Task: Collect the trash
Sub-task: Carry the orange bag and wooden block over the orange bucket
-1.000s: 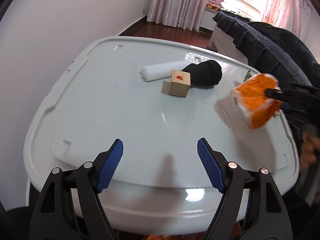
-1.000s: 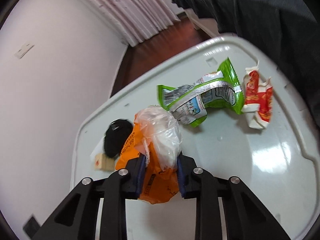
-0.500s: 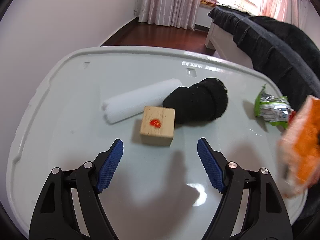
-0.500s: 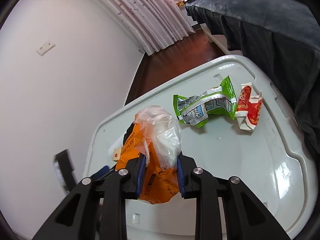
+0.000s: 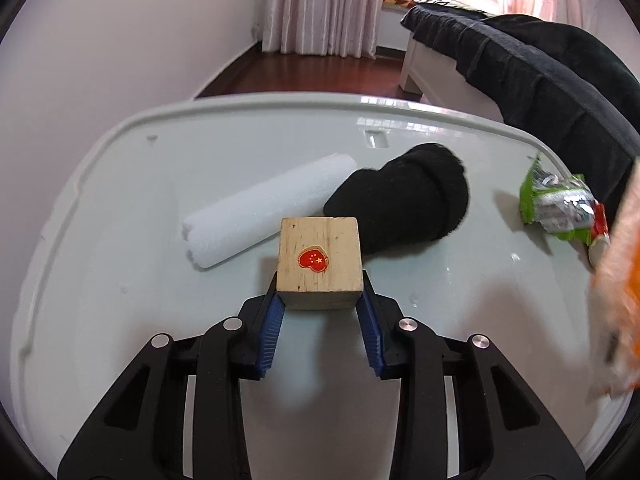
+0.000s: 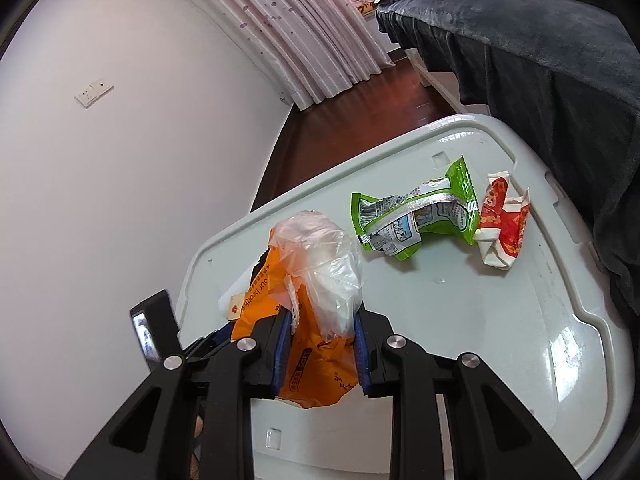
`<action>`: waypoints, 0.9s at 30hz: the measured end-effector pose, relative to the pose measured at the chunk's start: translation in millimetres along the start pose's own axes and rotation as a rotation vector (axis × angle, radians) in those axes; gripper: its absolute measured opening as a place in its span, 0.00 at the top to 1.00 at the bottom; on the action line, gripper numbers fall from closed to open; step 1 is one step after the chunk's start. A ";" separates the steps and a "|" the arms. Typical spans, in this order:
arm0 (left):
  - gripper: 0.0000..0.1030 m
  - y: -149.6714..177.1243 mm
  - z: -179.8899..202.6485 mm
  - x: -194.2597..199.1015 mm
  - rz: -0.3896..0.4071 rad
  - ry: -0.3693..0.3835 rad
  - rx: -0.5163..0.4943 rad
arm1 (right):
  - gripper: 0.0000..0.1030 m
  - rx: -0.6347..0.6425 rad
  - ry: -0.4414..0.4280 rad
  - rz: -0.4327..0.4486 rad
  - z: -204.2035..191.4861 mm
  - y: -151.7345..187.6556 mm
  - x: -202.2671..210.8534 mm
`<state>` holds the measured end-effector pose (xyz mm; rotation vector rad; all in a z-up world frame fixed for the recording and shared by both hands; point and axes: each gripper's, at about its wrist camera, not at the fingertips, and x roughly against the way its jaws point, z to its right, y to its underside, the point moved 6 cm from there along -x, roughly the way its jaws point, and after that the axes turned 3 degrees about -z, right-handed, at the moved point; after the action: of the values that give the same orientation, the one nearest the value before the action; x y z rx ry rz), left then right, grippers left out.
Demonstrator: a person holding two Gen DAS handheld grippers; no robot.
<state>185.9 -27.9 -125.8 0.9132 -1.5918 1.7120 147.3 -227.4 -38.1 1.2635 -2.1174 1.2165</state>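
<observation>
left gripper (image 5: 320,300): jaws had just been closing, blue pads pressed on the near sides of the wooden block (image 5: 320,262), which sat on the white table (image 5: 120,208) just before the foam roll (image 5: 264,212) and black sock (image 5: 404,204). right gripper (image 6: 320,344): clamped on the orange bag (image 6: 308,360), above the table, near the green wrapper (image 6: 416,212).

matt wooden block (image 5: 320,262), glossy plastic table (image 5: 140,200)

Two close, down-tilted wrist views, shared table (image 5: 132,184)
</observation>
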 end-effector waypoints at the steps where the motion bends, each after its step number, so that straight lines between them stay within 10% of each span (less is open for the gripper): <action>1: 0.67 1.3 0.6 4.7 0.005 -0.002 -0.007 | 0.74 -0.001 0.001 -0.001 0.1 -0.1 -0.4; 15: 0.67 34.1 9.8 140.7 0.124 0.131 -0.003 | 0.74 0.153 0.077 0.110 -24.8 10.2 26.3; 27: 0.67 131.1 17.6 204.8 0.079 0.077 -0.083 | 0.74 0.337 0.097 0.126 -65.2 123.6 111.6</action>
<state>-36.6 -58.8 -31.0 0.7441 -1.6544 1.6994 -21.9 -203.6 14.8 1.1869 -2.0059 1.7105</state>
